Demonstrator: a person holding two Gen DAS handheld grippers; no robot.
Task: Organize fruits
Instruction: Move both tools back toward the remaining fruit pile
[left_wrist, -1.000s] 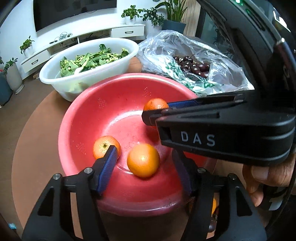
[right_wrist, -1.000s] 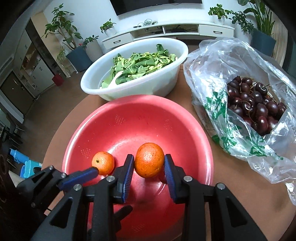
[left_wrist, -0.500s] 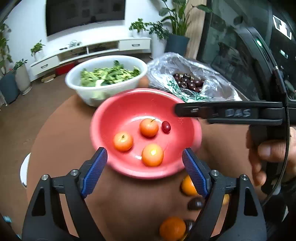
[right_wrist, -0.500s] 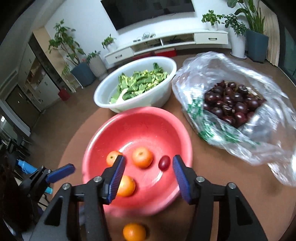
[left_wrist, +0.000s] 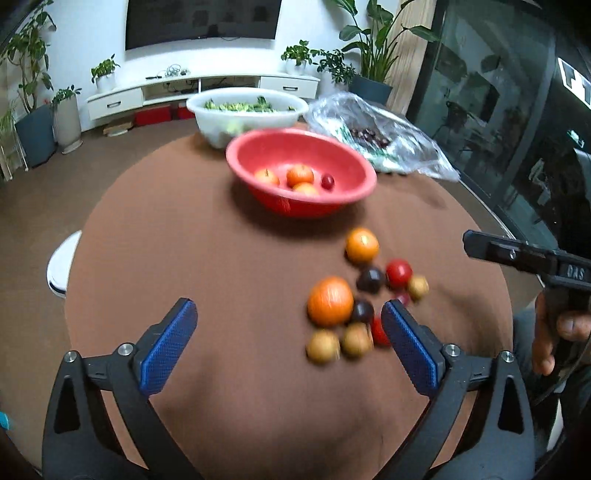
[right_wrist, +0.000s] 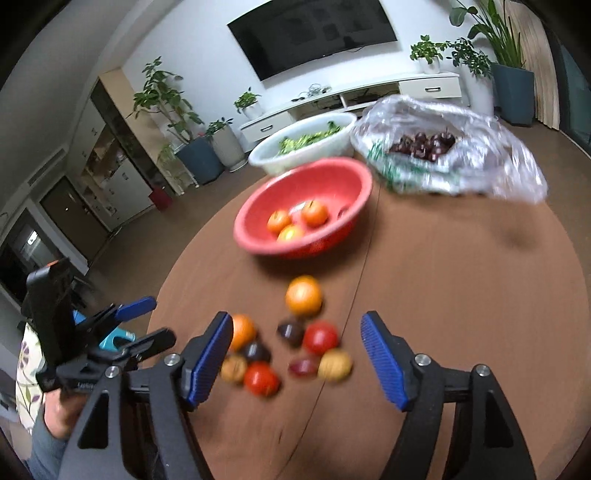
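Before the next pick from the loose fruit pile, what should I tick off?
1. Left tool empty, jaws just opened wide: ok.
2. Right tool empty, jaws just opened: ok.
3. Red bowl upright, with room beside its three oranges: ok.
4. Loose fruit reachable: larger orange lies free on the brown table: ok.
5. Fruit near the table edge: none seen: ok.
6. Kind of the small tan fruits: cannot tell, blurred.

We see the round brown table (left_wrist: 221, 258) bearing a loose fruit cluster (left_wrist: 364, 295) nearest us; behind it the red plastic bowl (left_wrist: 343, 162) holds three oranges (left_wrist: 300, 175), with a white basin of greens (left_wrist: 247, 110) behind and a clear plastic bag of cherries (right_wrist: 480, 147) to its right.
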